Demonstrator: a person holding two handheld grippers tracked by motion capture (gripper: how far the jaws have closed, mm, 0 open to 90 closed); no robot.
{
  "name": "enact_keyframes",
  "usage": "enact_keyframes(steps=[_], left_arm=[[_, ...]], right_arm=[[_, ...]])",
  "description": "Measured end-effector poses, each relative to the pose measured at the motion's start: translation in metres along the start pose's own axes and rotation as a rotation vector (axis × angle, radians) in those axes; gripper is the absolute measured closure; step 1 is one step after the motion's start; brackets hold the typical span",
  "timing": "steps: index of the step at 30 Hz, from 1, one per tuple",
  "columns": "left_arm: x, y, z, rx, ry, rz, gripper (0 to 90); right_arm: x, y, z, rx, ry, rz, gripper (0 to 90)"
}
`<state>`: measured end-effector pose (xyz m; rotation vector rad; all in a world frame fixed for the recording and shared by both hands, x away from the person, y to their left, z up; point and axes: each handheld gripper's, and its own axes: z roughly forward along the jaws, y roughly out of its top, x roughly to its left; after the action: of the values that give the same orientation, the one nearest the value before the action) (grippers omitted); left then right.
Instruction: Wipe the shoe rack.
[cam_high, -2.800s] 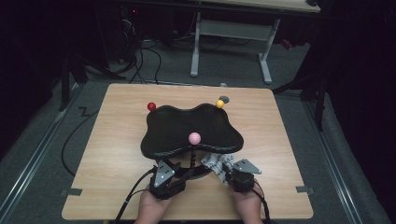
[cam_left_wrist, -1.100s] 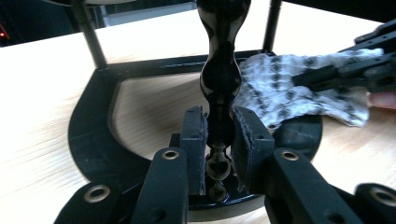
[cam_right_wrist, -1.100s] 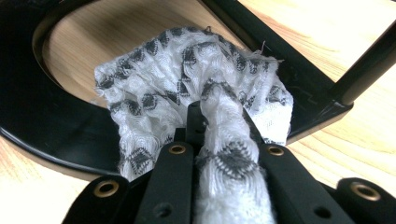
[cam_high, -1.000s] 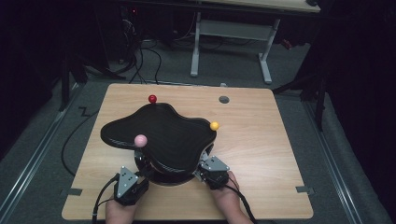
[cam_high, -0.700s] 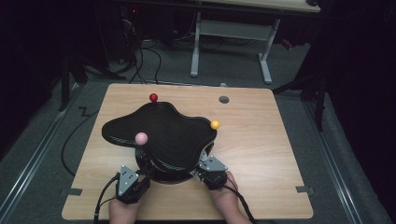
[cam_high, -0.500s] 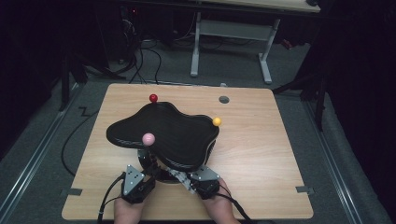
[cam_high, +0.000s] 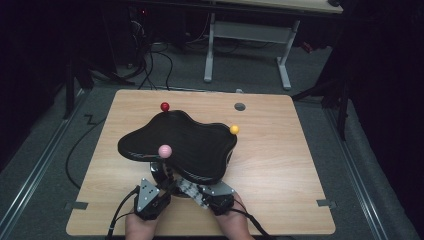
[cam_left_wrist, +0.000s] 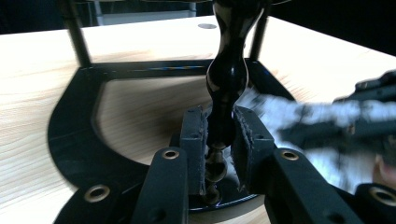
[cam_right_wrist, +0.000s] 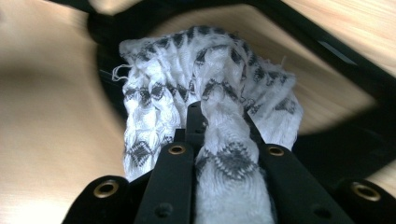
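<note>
Black glossy post (cam_left_wrist: 227, 81) of the little stand is pinched tight in the left gripper (cam_left_wrist: 219, 140) while the right gripper (cam_right_wrist: 219, 135), clamped on the patterned cloth (cam_right_wrist: 205, 88) by its base, should wipe slowly, I'd say.

The worktop (cam_high: 280, 150) is light wood with a round grommet hole (cam_high: 240, 106) at 1 o'clock. Grey carpet (cam_high: 320, 107) covers the floor. At 12 o'clock stands a second desk with white legs (cam_high: 210, 47); black cables (cam_high: 150, 57) lie at 11 o'clock. A metal floor rail (cam_high: 30, 175) runs at 9 o'clock. Surroundings are dark.
</note>
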<state>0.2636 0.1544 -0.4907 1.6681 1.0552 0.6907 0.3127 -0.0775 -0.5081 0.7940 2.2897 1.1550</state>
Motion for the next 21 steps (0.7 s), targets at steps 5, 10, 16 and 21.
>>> enact_keyframes(steps=[5,10,16,21], left_arm=[[0.016,-0.004,-0.013,-0.001,0.047,-0.014,75.0],[0.037,-0.009,-0.028,-0.005,0.099,-0.062,74.8],[0.056,-0.011,-0.038,-0.002,0.135,-0.104,74.8],[0.06,-0.011,-0.038,-0.006,0.15,-0.118,74.8]], right_arm=[[-0.026,-0.005,0.001,0.009,-0.059,0.039,81.4],[-0.041,-0.005,0.003,0.019,-0.104,0.046,81.3],[-0.056,-0.005,0.008,0.021,-0.12,0.092,81.4],[-0.031,0.001,0.012,0.021,-0.064,0.049,81.4]])
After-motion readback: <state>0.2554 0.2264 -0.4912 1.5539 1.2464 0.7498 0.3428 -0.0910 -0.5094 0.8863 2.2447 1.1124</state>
